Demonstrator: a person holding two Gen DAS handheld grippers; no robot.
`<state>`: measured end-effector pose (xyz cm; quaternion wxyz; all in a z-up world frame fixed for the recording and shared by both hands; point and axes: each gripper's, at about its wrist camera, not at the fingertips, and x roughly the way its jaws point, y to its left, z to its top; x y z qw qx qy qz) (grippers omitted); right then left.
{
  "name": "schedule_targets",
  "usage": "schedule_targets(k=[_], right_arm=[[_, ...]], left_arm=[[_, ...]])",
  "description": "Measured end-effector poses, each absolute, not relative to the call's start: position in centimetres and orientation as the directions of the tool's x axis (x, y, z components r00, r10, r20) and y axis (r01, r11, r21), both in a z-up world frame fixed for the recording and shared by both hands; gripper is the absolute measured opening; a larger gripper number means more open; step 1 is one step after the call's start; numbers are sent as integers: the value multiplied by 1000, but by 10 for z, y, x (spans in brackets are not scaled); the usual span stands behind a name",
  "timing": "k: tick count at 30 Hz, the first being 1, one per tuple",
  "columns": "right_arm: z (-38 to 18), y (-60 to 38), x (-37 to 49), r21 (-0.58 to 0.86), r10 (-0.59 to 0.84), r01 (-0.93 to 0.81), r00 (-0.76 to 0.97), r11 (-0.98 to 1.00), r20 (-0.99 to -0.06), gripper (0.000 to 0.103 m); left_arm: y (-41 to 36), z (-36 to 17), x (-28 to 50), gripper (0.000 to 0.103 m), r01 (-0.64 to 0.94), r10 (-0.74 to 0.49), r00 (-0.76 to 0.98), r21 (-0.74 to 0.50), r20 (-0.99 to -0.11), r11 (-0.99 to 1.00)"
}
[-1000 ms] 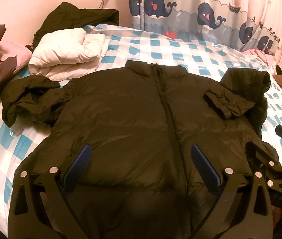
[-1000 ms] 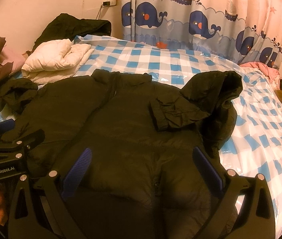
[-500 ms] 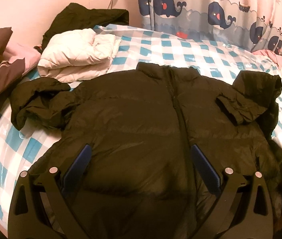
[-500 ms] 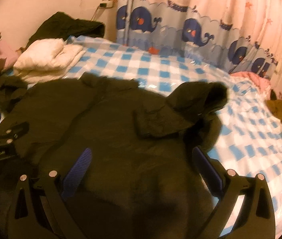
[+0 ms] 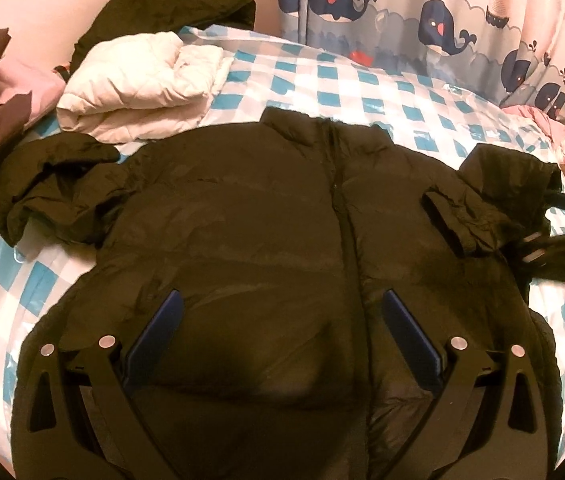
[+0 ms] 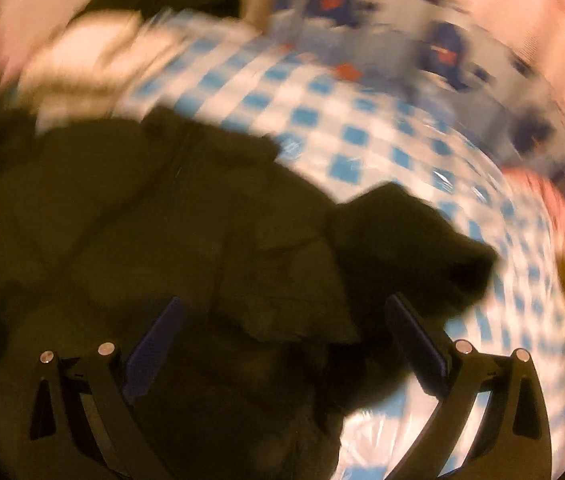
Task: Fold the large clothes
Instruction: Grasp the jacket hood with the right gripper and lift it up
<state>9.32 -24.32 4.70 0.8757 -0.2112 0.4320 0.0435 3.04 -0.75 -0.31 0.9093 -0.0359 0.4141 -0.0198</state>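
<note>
- Blue-and-white checked plastic bed cover [image 5: 362, 92] across mid frame; whale-print curtain [image 5: 422, 20] upper right.
- Dark puffy zip-front jacket [image 5: 266, 240] spread flat, centre.
- Folded white quilted coat [image 5: 138, 84] upper left.
- Left gripper [image 5: 282, 332] and right gripper [image 6: 282, 336]: jaws wide apart, empty.

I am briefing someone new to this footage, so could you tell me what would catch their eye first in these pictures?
The big black puffer jacket dominates, spread front-up across the middle of the blue-and-white checked bed cover, with the open left gripper above its lower half. Behind it, a folded white quilted garment lies at the far left, and a whale-print curtain hangs along the back. The right wrist view is smeared by blur, though the open right gripper shows.
</note>
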Motion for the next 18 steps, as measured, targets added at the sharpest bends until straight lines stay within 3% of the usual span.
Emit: schedule_targets(k=[2,7,10,11,12,13,15,18], right_arm=[[20,-227,105,-397,-147,-303,606,866,-782,97],[-26,-232,144,-369,-179,-289,519,884,-836,97],[-37,-255,159,-241,-105,-254,453,937,-885,95],[-39,-263,161,-184,-63,-237,442,954,-895,85],[-39,-273,162,-118,-13,-218,428,969,-904,65],[-39,-281,163,-78,14,-201,421,976,-907,58],[-37,-292,164,-39,41,-179,423,983,-905,30],[-26,-305,165,-29,38,-141,448,990,-893,25]], left_arm=[[-10,-5,32,96,11,-66,650,-77,-757,997],[-11,-5,31,96,23,-73,646,-76,-759,997],[-11,-7,31,96,30,-82,637,-82,-766,996],[-11,-7,31,96,33,-88,634,-87,-769,996],[-11,-8,31,96,34,-91,633,-89,-769,995],[-12,-8,31,96,35,-92,631,-91,-770,995],[-13,-9,31,96,37,-94,629,-91,-771,995],[-15,-10,31,96,40,-95,624,-90,-776,995]])
